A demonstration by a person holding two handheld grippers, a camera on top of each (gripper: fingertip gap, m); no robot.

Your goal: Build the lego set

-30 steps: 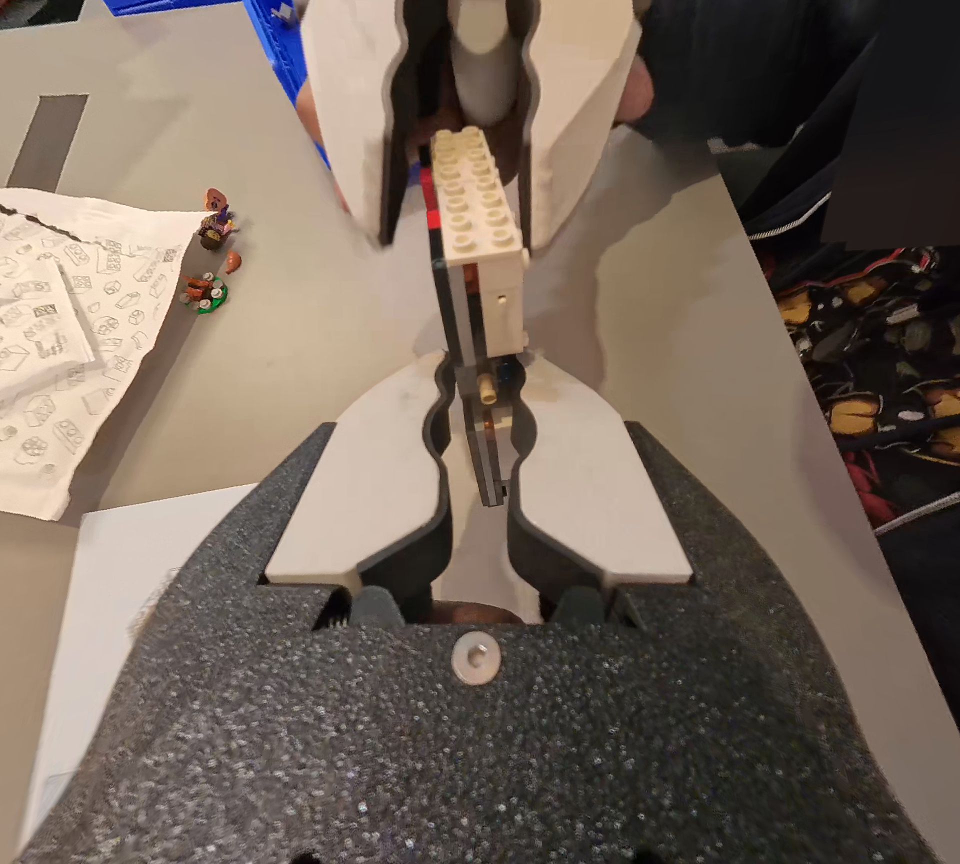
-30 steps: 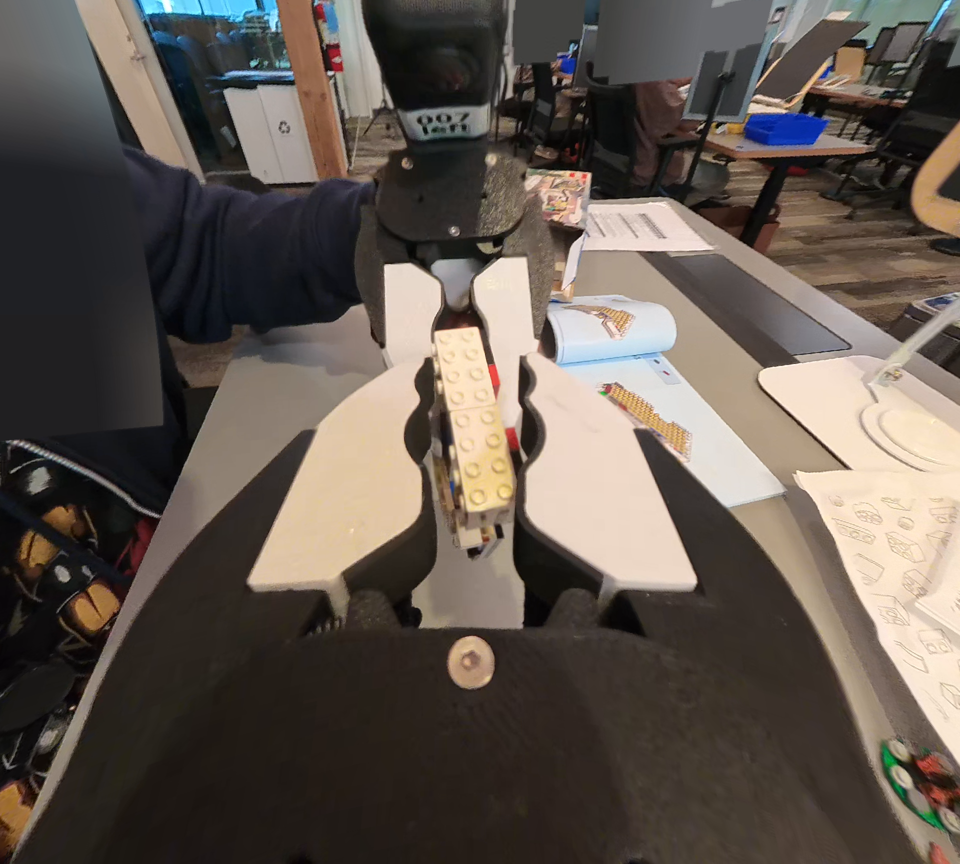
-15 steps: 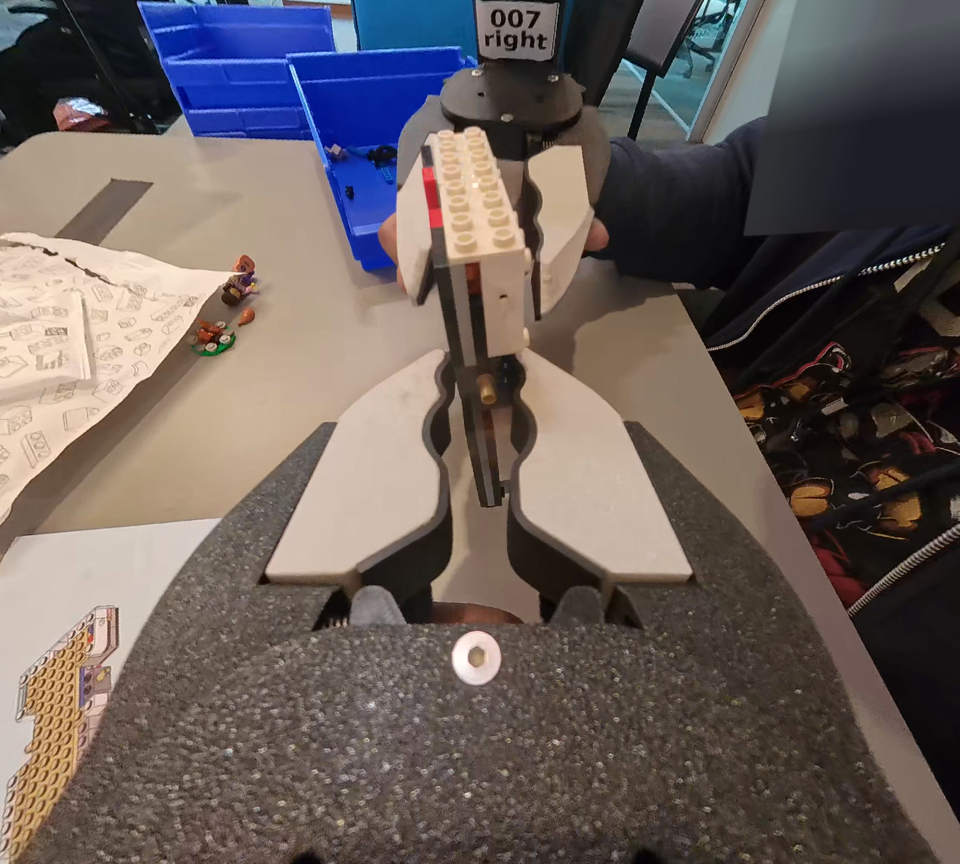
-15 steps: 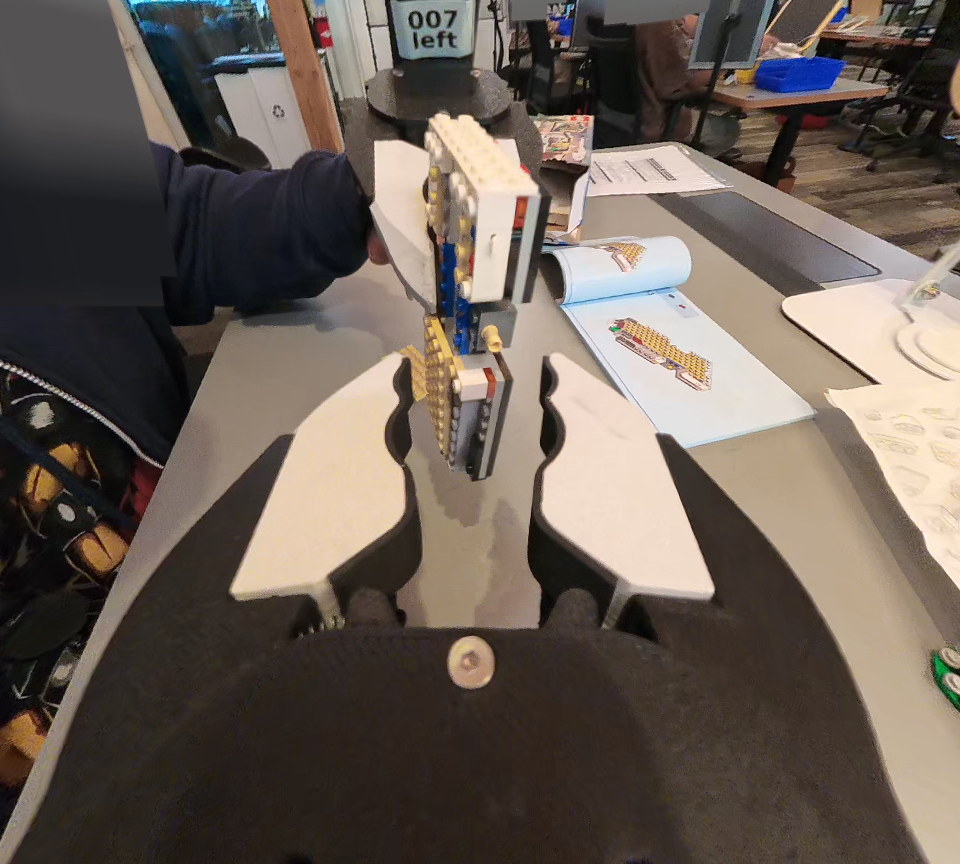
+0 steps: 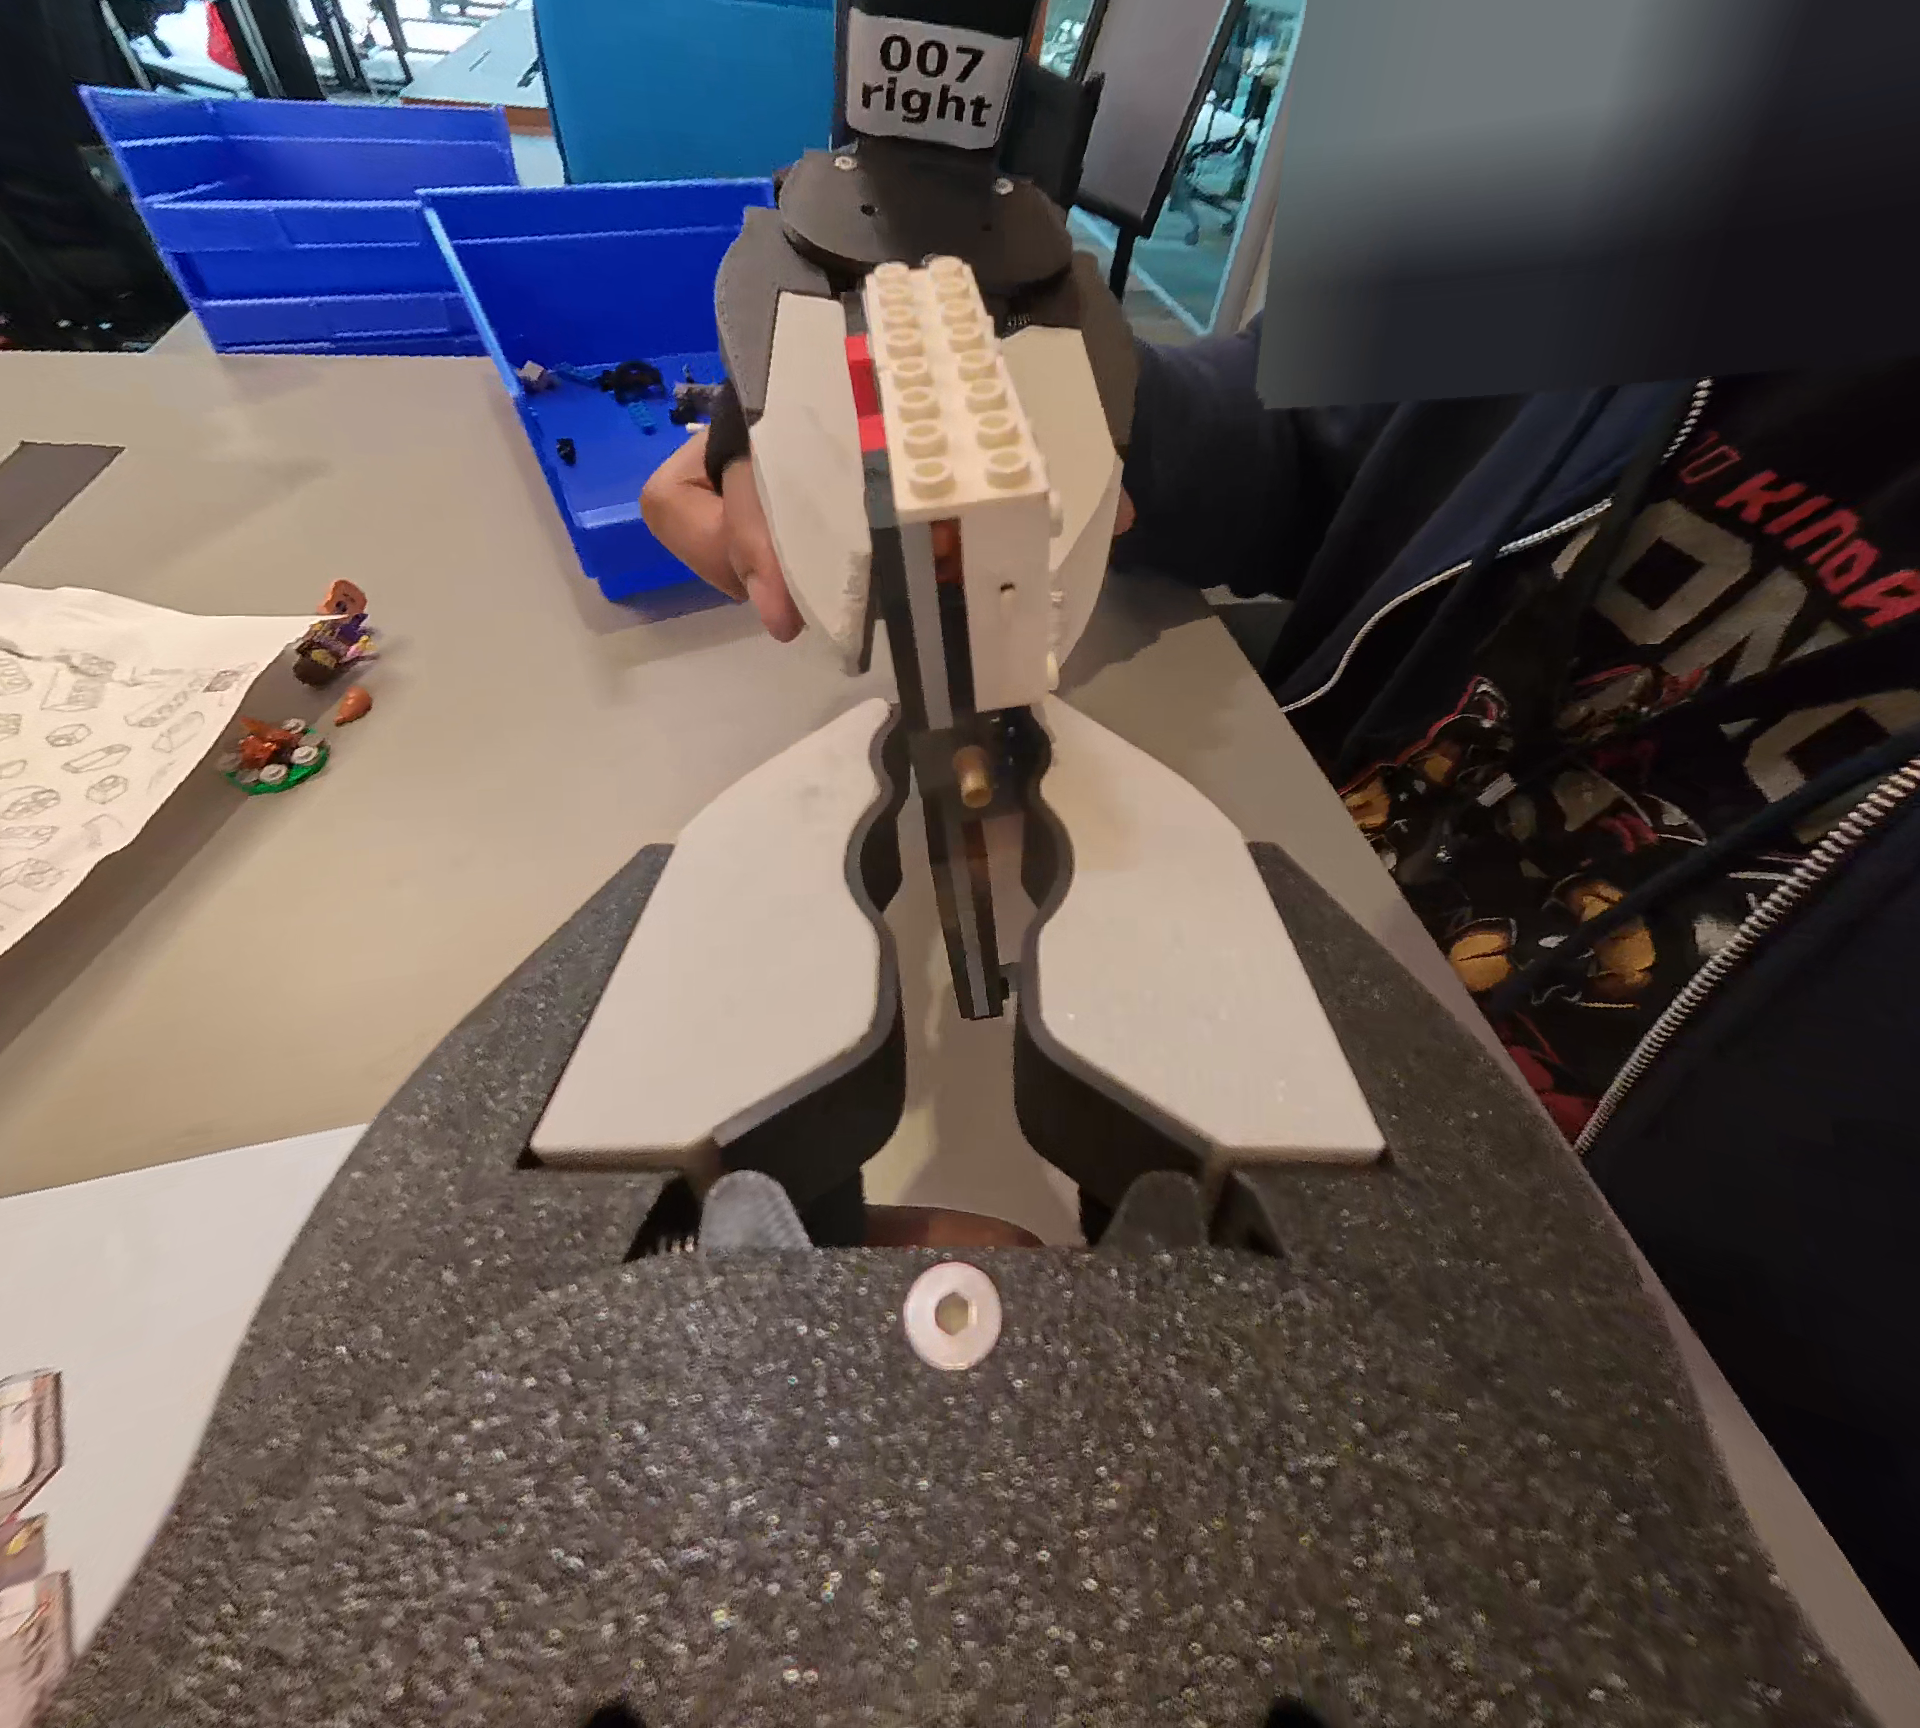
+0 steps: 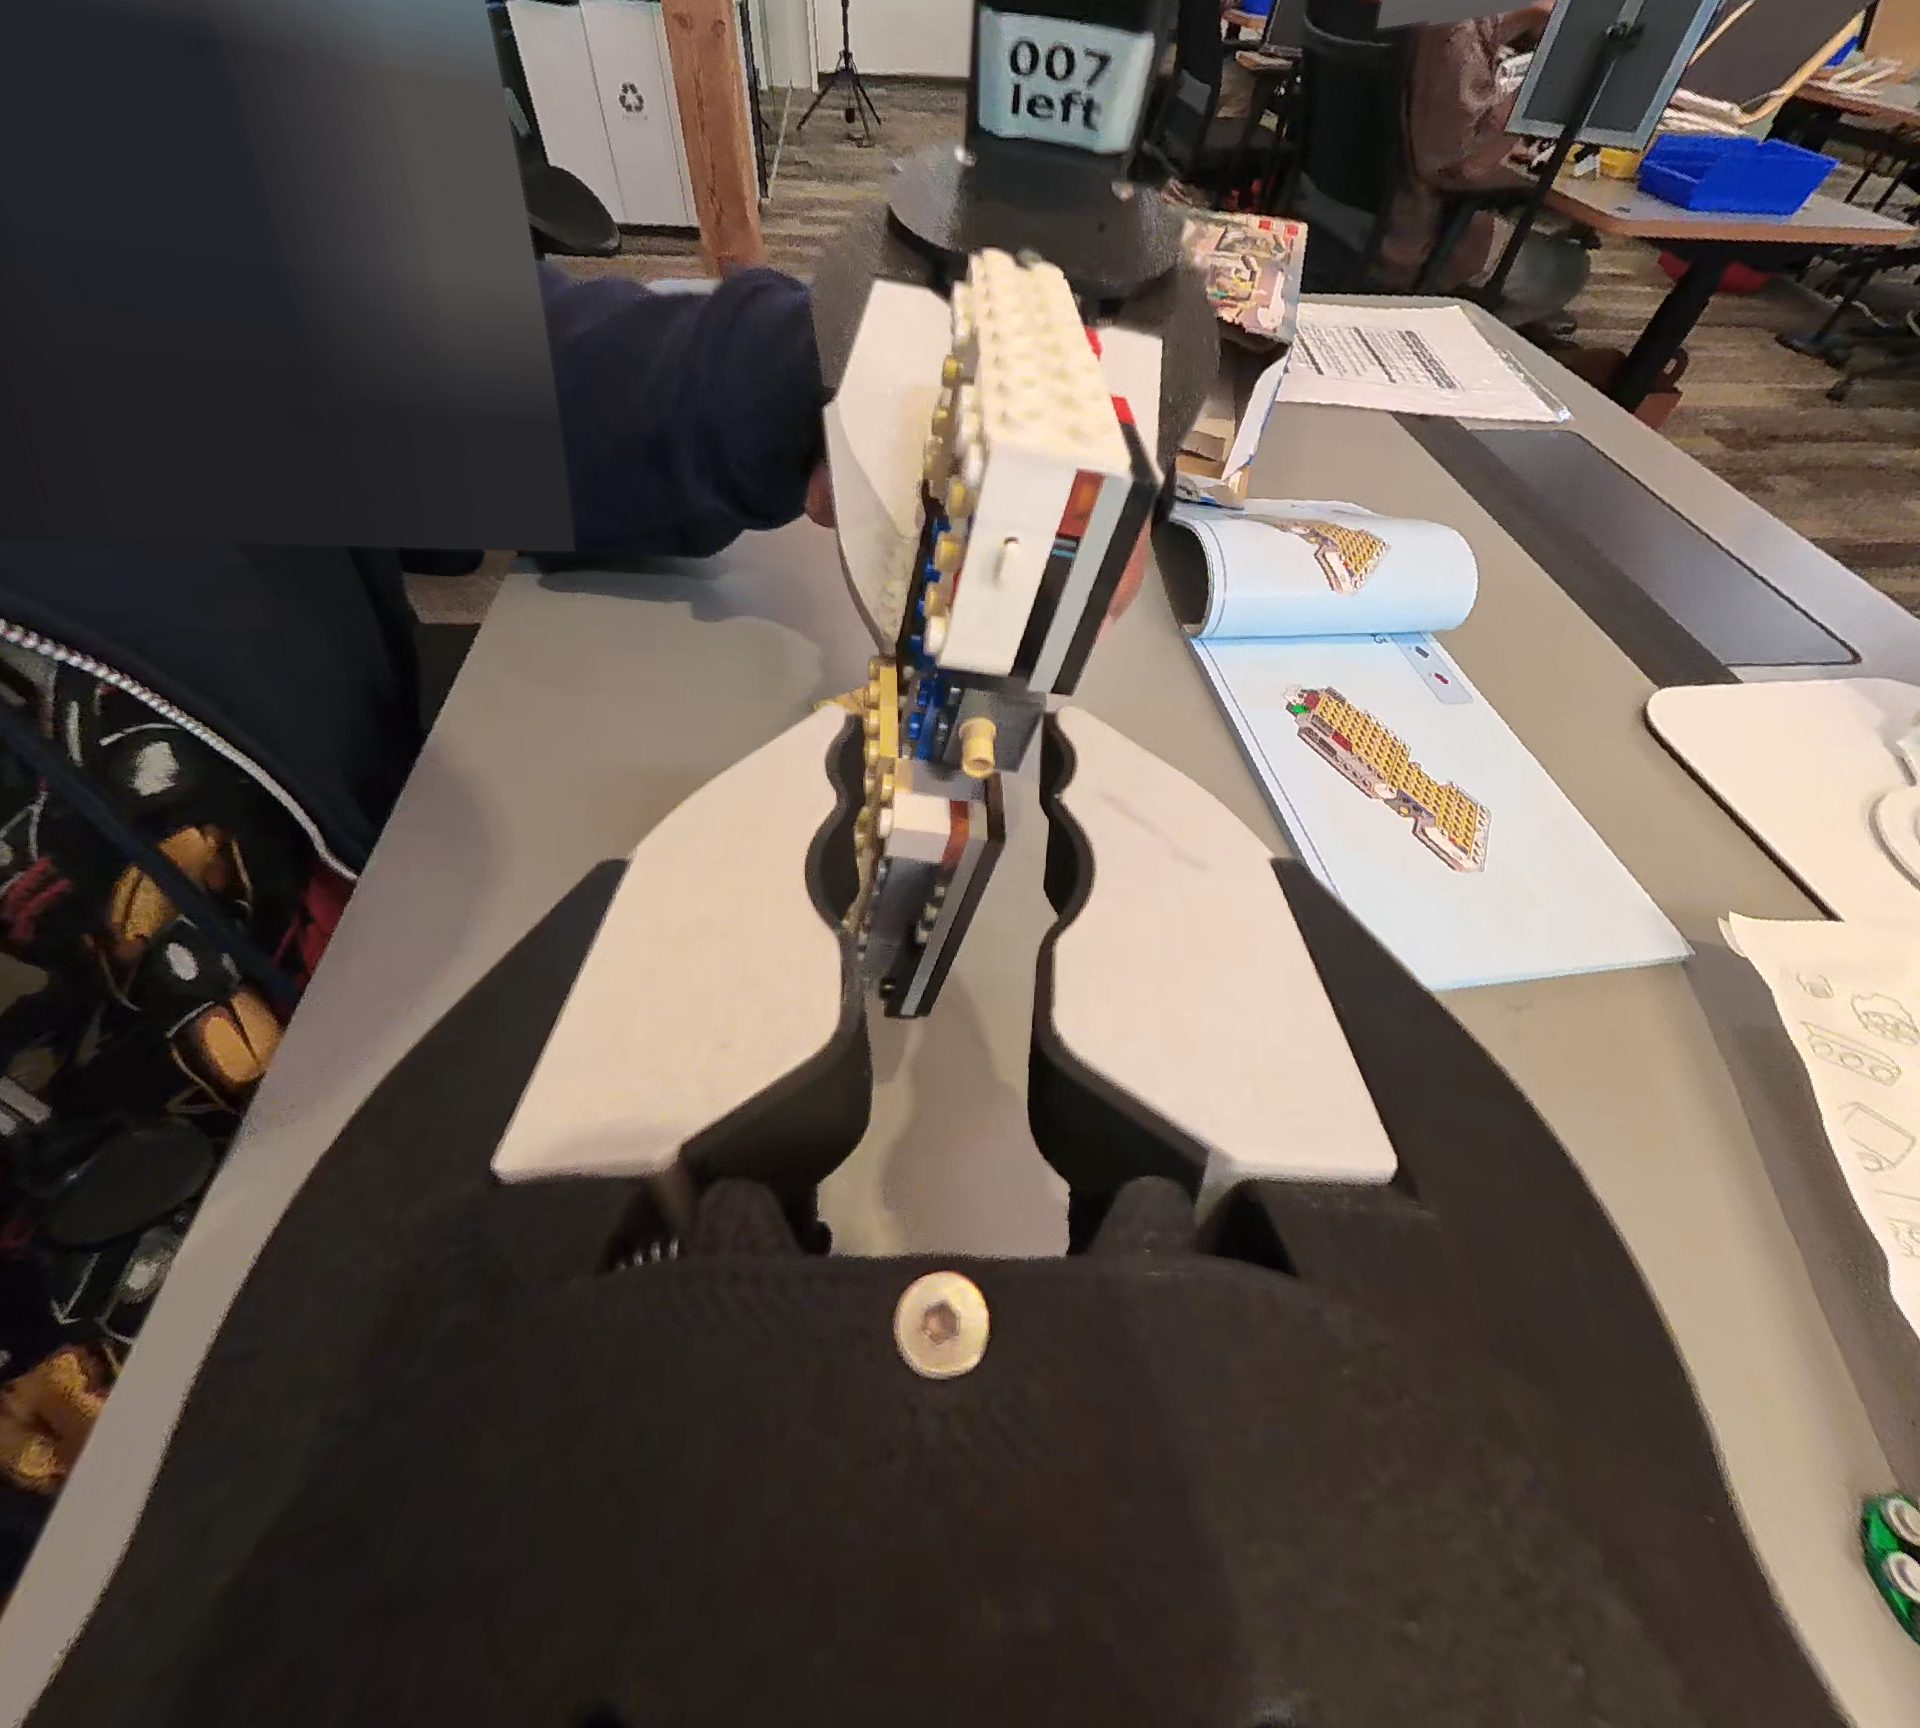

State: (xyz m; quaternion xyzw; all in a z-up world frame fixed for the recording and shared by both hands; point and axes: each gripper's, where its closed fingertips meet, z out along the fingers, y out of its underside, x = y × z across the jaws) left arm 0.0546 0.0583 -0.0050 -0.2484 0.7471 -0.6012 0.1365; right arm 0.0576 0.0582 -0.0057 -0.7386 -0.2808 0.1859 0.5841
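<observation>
Your left gripper [image 5: 971, 774] is clamped narrowly on the near, thin end of the brick model [image 5: 961, 535], a tall slab of black, grey and white plates with a tan peg, held above the grey table [image 5: 468, 847]. At its studded white far end, your right gripper [image 6: 940, 769] seems closed on it too, though blur hides the contact.

Each camera sits just behind its own gripper and looks forward along the fingers, slightly down at the grey table [image 5: 416, 899]. The two face each other at close range. The left view looks toward the blue bins [image 5: 582, 390]; the right view looks toward the open booklet [image 6: 1434, 743]. Both share the brick model [image 5: 966, 483] [image 6: 1029, 494] between them, filling mid-frame.
</observation>
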